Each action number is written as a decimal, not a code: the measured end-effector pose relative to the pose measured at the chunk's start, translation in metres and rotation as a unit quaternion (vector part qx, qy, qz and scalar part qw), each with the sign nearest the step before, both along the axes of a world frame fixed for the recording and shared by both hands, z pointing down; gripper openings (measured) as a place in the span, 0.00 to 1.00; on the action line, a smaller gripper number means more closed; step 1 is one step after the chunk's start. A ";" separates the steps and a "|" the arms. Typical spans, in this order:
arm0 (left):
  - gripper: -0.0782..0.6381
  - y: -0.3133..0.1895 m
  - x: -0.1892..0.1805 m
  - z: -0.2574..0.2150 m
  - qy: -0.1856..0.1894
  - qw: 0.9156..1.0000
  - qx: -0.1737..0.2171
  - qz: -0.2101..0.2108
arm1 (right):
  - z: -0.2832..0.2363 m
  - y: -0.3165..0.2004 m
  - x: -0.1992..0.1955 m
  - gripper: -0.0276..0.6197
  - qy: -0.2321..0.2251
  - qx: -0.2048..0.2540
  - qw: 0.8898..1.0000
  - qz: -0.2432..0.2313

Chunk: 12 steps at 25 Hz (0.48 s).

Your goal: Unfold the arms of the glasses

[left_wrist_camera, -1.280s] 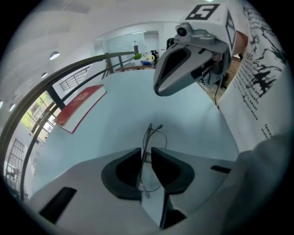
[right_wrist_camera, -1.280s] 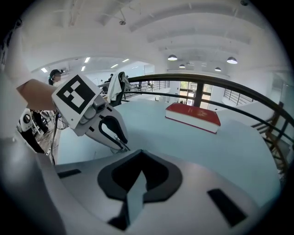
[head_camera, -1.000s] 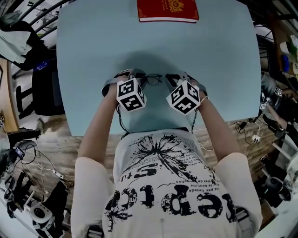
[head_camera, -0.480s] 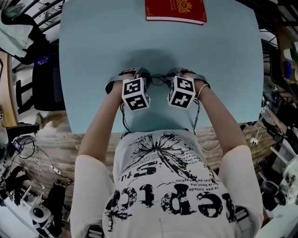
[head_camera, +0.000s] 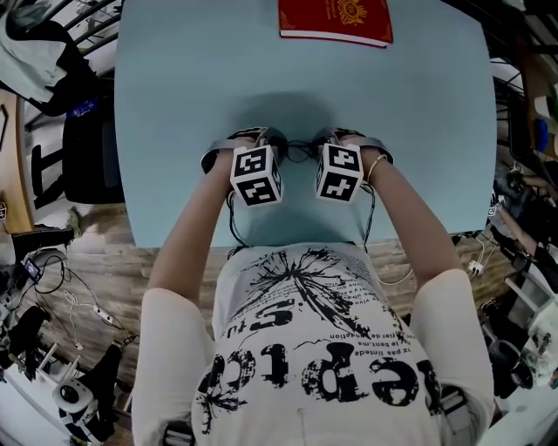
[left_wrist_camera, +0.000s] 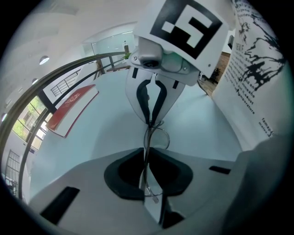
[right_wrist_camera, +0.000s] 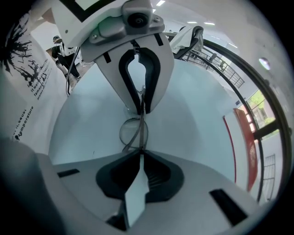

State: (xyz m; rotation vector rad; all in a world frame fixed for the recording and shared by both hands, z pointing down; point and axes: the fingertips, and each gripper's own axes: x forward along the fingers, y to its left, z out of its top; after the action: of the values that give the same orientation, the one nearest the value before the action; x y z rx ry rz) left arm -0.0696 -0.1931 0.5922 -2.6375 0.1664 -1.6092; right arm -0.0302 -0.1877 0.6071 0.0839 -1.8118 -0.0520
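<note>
Left tongs [head_camera: 264,142] [left_wrist_camera: 147,153] are pinching a thin wire part of the glasses [head_camera: 296,150] [left_wrist_camera: 157,137] [right_wrist_camera: 133,133]. The jaws have just been closing and are now sitting nearly together w/ only the wire btwn the pads. Right tongs [head_camera: 327,142] [right_wrist_camera: 140,155] are doing the same from the other side, jaws just been closing and now nipping the frame at the tips. Each gripper view is showing the opposite tongs head-on, tips clamped on the frame, w/ one round lens hanging btwn the two pairs. The glasses are staying low over the light-blue tabletop [head_camera: 174,87], mid-width on the near side. Whether they're touching it can't be told.

Writing: a red book [head_camera: 336,19] [left_wrist_camera: 71,110] [right_wrist_camera: 245,147] lying at the far edge is carrying a gold emblem, lettering too small to read. The person's white T-shirt [head_camera: 305,348] [right_wrist_camera: 27,92] is showing black print. In the right gripper view a sideways strip seems to be reading "...emperature"; the rest is too distorted.

Hidden: in the head view the marker cubes [head_camera: 255,174] and forearms are covering most of both tongs, w/ only a bit of dark frame peeking out btwn them. The picture's top edge is cutting off the book. Which part each pair is gripping, arm or rim, is hard to make out.
</note>
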 end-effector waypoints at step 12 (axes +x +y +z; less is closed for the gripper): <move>0.16 0.013 0.001 -0.017 0.046 0.998 0.014 0.040 | -0.002 0.009 0.009 0.10 -0.005 -0.007 1.000 -0.008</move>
State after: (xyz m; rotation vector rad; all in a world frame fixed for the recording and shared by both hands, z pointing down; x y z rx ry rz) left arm -0.0684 -0.1801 0.5750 -2.6613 0.0841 -1.4532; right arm -0.0211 -0.1787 0.6056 0.0598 -1.8218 -0.0499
